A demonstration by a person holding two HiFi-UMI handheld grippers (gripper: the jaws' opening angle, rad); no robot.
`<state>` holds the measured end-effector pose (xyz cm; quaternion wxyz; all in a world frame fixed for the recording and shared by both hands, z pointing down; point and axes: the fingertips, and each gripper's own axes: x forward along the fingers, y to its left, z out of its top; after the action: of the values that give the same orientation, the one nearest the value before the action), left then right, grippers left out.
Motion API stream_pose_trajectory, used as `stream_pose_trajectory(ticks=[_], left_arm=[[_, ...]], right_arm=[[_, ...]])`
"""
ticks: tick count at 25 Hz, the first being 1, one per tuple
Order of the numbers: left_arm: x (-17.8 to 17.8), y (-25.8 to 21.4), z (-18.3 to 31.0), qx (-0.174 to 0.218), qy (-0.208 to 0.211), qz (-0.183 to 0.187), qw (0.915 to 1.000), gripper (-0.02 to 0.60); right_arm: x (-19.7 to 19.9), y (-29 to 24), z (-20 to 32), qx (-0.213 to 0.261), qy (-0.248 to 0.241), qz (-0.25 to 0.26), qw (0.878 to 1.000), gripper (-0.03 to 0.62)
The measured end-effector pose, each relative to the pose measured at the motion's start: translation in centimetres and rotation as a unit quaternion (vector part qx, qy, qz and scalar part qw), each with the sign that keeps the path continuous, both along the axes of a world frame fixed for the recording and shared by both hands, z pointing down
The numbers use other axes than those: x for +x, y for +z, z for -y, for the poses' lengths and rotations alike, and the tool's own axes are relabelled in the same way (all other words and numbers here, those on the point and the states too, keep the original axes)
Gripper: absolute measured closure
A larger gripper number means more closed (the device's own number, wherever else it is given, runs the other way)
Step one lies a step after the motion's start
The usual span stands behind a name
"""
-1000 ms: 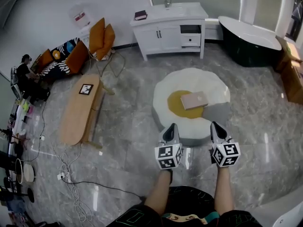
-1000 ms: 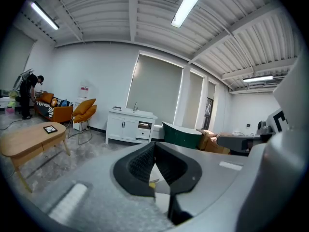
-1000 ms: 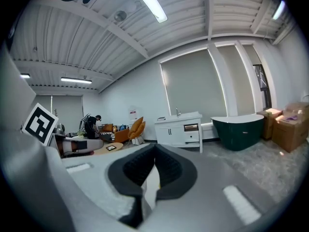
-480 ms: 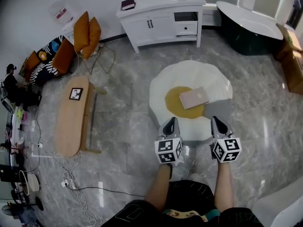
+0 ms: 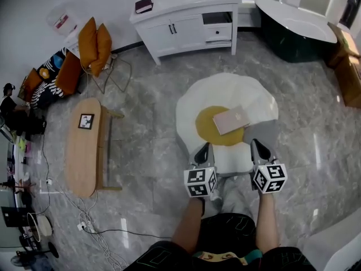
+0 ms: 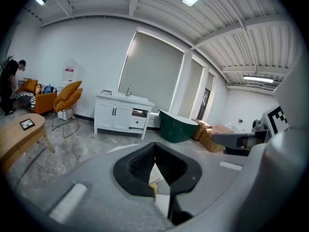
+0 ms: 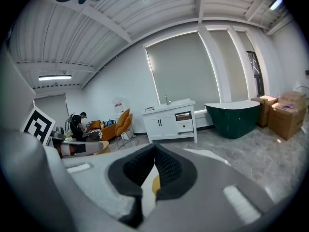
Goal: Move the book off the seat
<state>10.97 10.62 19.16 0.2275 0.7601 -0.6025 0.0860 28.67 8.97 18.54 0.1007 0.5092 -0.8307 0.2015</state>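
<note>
Now my left hand-held gripper (image 5: 203, 150) and right hand-held gripper (image 5: 258, 147) sit pressed together, empty, by the seat (image 5: 225, 89); unopened, I fear they'd only shove the book (image 5: 231, 119).

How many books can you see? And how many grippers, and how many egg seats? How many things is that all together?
Books: 2, the pale pink book on the seat and the dark reddish book on the white cabinet
Grippers: 2, the left gripper and the right gripper, both shut
Seats: 1, the fried-egg-shaped white and yellow seat
Total: 5
</note>
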Motion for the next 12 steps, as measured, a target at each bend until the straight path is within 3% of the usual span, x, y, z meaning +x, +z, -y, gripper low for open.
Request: stream_pose_trajectory(ticks=[5,12], left_arm=[[-0.9,2.8,3.6,-0.043,0.016,0.002,0.9990,0.571],[0.1,9.3,9.3,-0.115,0.064,0.025,0.9910,0.571]], right_arm=[[-1.6,3.6,3.0,-0.046,0.003,0.013,0.999,0.591],[-0.7,10.4,8.3,-0.110,0.053,0.041,0.992,0.591]])
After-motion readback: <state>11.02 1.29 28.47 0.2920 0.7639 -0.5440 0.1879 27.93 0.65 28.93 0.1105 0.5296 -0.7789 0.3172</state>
